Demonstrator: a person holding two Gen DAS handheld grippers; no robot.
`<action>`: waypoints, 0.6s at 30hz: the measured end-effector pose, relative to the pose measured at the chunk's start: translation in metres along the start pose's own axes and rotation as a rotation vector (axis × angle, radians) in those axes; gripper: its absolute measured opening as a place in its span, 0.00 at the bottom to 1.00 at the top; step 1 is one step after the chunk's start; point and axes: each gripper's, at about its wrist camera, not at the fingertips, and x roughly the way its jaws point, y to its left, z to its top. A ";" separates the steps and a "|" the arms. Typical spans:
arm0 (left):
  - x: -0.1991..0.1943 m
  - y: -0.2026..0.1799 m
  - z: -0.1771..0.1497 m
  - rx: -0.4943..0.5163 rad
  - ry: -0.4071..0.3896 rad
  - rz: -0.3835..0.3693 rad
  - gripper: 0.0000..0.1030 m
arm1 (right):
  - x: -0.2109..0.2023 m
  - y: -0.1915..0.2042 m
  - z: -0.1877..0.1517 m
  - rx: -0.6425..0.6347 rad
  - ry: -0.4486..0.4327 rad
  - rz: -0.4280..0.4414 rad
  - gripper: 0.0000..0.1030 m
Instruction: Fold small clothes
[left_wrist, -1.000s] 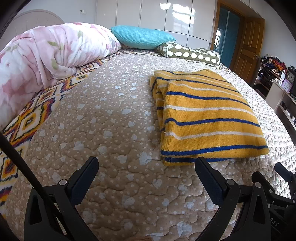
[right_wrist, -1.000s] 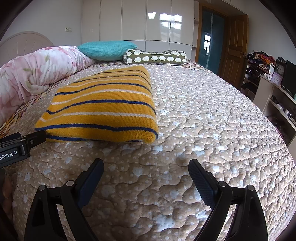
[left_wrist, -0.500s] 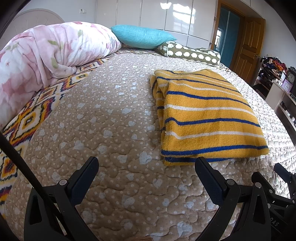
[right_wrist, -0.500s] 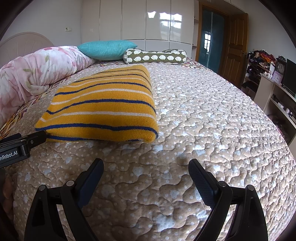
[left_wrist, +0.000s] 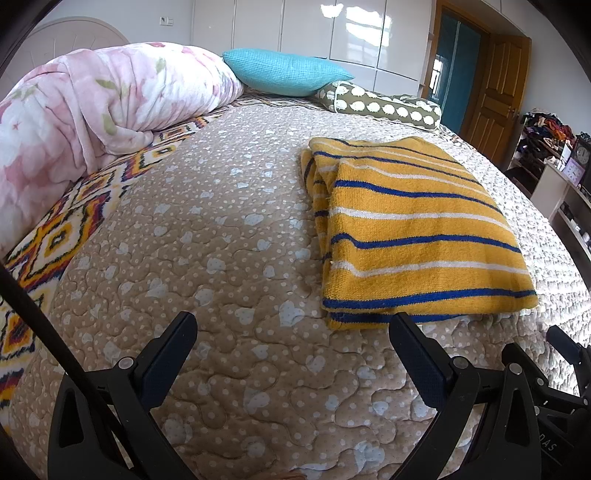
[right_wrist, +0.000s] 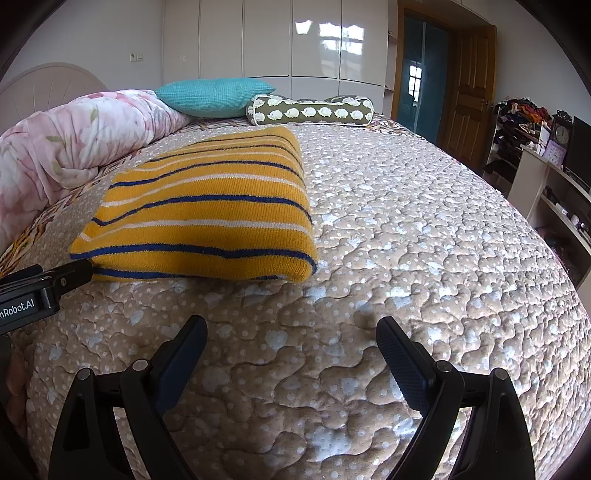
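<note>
Left gripper and right gripper both hover empty, fingers spread wide, above the quilted bed. Just beyond them lies a yellow striped sweater, already folded into a neat rectangle. The fold looks finished; any tidying should press loose left-side layers flat without dragging the stack.

Open quilted bedspread fills centre & lower frame in both views, free to pass. Folded striped sweater blocks mid-right of left view. Pink duvet walls upper left; teal pillow & bolster close off top centre.
</note>
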 end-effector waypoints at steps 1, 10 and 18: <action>0.000 0.000 0.000 0.000 0.000 0.000 1.00 | 0.000 0.000 0.000 0.000 0.000 0.001 0.92; 0.000 0.001 0.000 0.001 0.000 -0.001 1.00 | 0.001 0.000 0.000 0.000 0.001 0.001 0.92; 0.000 0.001 0.000 0.002 0.000 0.000 1.00 | 0.001 0.001 -0.001 0.001 0.005 0.003 0.92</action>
